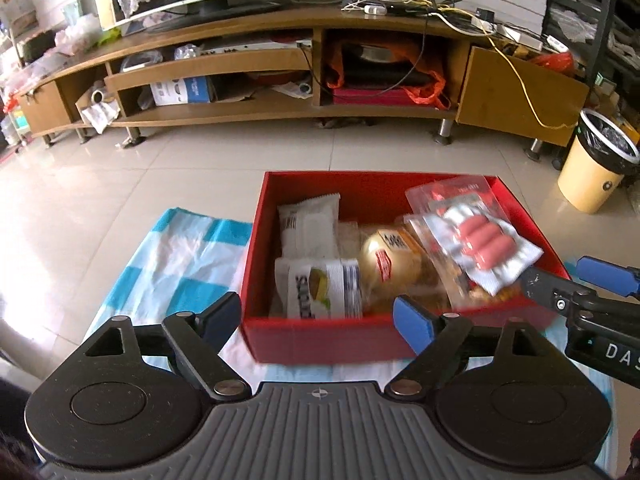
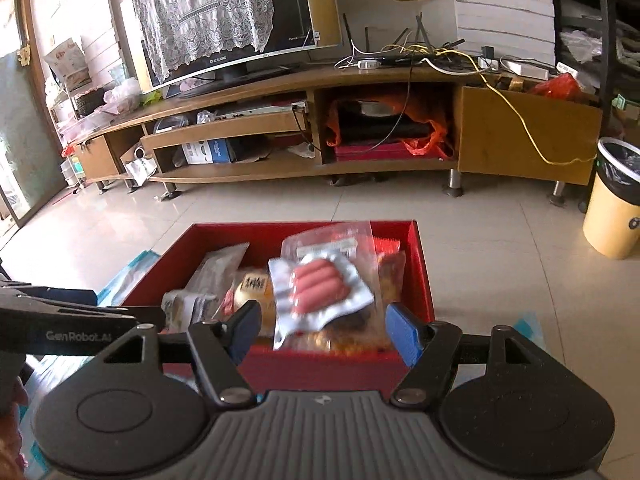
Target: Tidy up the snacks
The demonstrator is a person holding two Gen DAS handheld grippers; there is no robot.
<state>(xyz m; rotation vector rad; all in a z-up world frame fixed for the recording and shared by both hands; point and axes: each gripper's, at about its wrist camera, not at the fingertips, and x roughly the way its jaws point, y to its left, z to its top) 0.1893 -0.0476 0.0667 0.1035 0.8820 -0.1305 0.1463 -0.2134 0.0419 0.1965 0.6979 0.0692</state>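
A red open box (image 1: 320, 336) stands on a blue-and-white checked cloth (image 1: 176, 256). Inside lie a white packet (image 1: 310, 228), a printed white packet (image 1: 324, 290) and a wrapped golden bun (image 1: 392, 260). A silver pack of pink sausages (image 1: 484, 240) rests tilted on top at the box's right side, blurred. My left gripper (image 1: 316, 320) is open just short of the near wall, with nothing between its fingers. My right gripper (image 2: 325, 332) is open at the near right corner. The sausage pack (image 2: 320, 292) sits just beyond its fingers, and neither pad presses on it.
A long wooden TV stand (image 1: 280, 60) with cluttered shelves and cables runs along the far side. A yellow waste bin (image 1: 596, 168) stands on the tiled floor at the right. Bare tiles lie between the box and the stand.
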